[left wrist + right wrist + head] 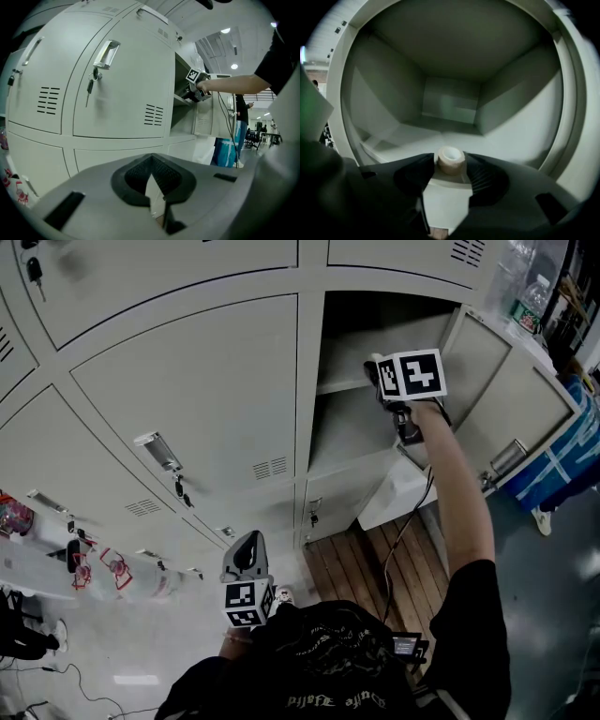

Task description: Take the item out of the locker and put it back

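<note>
Read as the put-back step, with the tape roll (450, 161) on the locker shelf (417, 133), one o'clock in the head view, between the open right tongs (450, 165), seemingly unpressed. Left tongs (151, 162) closed, empty, at seven o'clock. Next, probably called for a straight withdrawal without nudging.

Your right gripper (450, 159) sat inside the open compartment (347, 427) of the locker bank (187, 399), to the right of the closed doors. The tape roll (451, 165) stood on that compartment's floor, just behind its front lip, between the gripper's parted jaws. The compartment's door (511, 399) hung swung out on the right. Your left gripper (150, 159) was lower and to the left, in front of the closed doors and well apart from the right one, with its jaws together and nothing between them. A key (89, 86) hung from the lock of the closed door above it.
</note>
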`<action>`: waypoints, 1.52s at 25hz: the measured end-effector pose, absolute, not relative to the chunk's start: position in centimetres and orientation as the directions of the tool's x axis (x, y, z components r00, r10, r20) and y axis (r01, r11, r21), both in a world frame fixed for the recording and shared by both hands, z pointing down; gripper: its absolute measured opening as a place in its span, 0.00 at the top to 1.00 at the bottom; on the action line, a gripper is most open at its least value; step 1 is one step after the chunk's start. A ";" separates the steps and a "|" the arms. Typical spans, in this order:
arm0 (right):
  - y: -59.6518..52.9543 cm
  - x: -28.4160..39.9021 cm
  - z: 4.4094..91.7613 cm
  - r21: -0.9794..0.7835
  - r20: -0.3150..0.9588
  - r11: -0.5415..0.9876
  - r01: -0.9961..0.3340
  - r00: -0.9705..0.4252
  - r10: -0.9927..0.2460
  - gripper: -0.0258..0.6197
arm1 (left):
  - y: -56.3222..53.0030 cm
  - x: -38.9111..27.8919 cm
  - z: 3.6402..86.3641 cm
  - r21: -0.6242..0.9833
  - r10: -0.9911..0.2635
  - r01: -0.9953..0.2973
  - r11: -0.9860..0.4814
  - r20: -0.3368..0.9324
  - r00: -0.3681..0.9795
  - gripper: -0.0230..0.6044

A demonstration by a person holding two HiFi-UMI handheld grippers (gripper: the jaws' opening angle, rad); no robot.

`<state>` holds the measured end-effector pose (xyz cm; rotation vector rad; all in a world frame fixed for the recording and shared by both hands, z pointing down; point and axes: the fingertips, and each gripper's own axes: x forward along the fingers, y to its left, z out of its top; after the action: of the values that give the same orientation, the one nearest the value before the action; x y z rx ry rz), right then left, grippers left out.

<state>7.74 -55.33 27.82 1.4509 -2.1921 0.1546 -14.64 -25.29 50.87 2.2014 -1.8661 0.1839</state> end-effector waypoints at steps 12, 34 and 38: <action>-51.4 8.0 24.8 0.141 0.287 0.424 -0.895 -0.373 -0.882 0.60 | -24.7 -14.3 50.5 0.111 -0.953 -0.982 -0.151 0.248 0.175 0.95; -37.3 11.8 26.2 0.097 0.088 0.411 -0.906 -0.404 -0.911 0.60 | -23.1 -8.6 48.3 0.123 -0.939 -0.958 -0.261 0.196 0.281 0.95; -35.2 12.1 28.3 0.122 0.089 0.389 -0.913 -0.381 -0.920 0.60 | -22.7 -7.5 47.9 0.114 -0.937 -0.953 -0.280 0.182 0.298 0.95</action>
<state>12.12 -35.21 28.31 1.6600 -2.4975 -0.0787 -7.48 -22.74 47.87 2.3615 -1.7473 0.1173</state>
